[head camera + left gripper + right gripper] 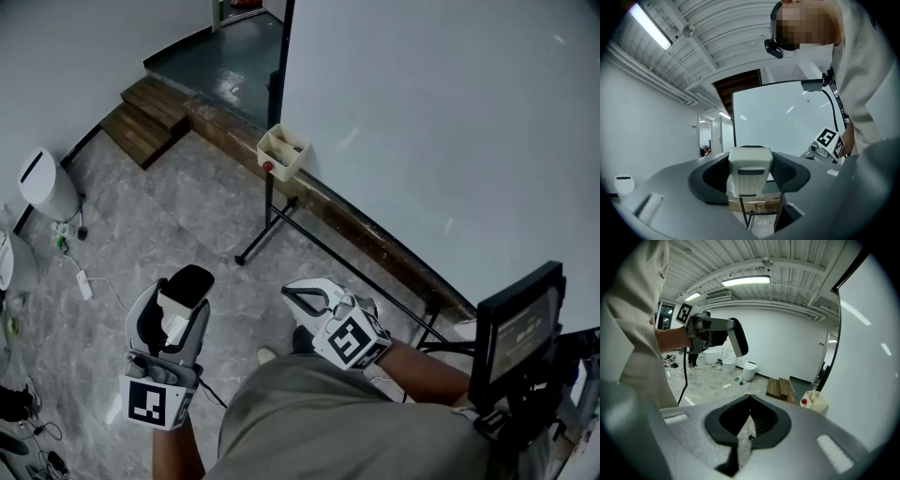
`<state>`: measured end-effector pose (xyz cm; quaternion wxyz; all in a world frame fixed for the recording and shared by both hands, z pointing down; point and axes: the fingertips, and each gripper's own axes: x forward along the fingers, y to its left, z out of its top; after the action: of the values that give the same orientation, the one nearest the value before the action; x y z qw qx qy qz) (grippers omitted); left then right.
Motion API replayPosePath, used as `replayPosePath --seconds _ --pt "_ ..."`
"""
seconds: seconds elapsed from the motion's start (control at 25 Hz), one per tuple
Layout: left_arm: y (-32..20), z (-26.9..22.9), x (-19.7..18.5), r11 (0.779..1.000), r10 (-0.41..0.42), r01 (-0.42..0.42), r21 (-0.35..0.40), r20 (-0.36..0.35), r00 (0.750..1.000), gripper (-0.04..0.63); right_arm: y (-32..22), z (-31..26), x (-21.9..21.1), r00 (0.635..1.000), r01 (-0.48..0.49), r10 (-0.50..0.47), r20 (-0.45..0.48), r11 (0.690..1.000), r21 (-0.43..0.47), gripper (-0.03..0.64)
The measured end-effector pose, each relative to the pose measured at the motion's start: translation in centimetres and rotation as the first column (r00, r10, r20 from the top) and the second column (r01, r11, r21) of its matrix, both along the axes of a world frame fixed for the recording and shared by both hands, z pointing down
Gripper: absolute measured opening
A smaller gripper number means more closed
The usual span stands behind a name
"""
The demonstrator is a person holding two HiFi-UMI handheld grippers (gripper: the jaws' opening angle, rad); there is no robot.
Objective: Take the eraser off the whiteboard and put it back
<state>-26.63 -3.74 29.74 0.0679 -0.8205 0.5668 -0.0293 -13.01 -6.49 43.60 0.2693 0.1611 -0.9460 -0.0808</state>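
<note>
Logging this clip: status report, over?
Left gripper shut on white plastic eraser, off the large white whiteboard. Right gripper shut, empty. No obstruction seen toward board.

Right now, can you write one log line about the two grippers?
left gripper: shut on eraser | right gripper: shut, empty | eraser: held off the whiteboard

Two grippers are showing: the left gripper (175, 305) and the right gripper (304, 297). One eraser (749, 171) is sitting between the left gripper's jaws. One whiteboard (441, 122) is standing, one beige box (283, 152) hanging at its lower corner. Two wooden steps (145, 117) are lying beyond.
</note>
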Motion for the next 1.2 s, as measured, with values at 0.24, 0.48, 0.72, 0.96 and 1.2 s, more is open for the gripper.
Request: replayPosePath --seconds 0.24,0.48,0.72,0.96,1.2 --pt "-3.3 -0.9 2.3 0.998 0.056 -0.056 0.024 -0.013 0.998 0.265 -2.1 -0.1 2.5 0.999 -0.053 0.053 0.003 0.999 0.004 0.003" --pt "-7.9 -0.1 4.1 0.996 0.086 -0.086 0.003 -0.012 0.996 0.265 -5.0 -0.1 5.2 0.994 -0.11 0.11 0.004 0.994 -0.002 0.002" --pt "-12.8 1.1 5.5 0.992 0.122 -0.123 -0.028 -0.018 0.992 0.265 -8.1 0.2 7.0 0.988 -0.155 0.155 0.018 0.988 -0.008 0.002" --pt "-17.7 2.0 7.1 0.988 0.147 -0.148 -0.037 -0.034 0.989 0.265 -10.9 0.4 9.3 0.978 -0.208 0.208 0.02 0.978 -0.012 0.002" --pt "-21.8 3.3 8.1 0.984 0.168 -0.17 -0.051 -0.044 0.985 0.265 -12.9 0.6 11.6 0.965 -0.26 0.26 0.006 0.965 -0.022 0.002"
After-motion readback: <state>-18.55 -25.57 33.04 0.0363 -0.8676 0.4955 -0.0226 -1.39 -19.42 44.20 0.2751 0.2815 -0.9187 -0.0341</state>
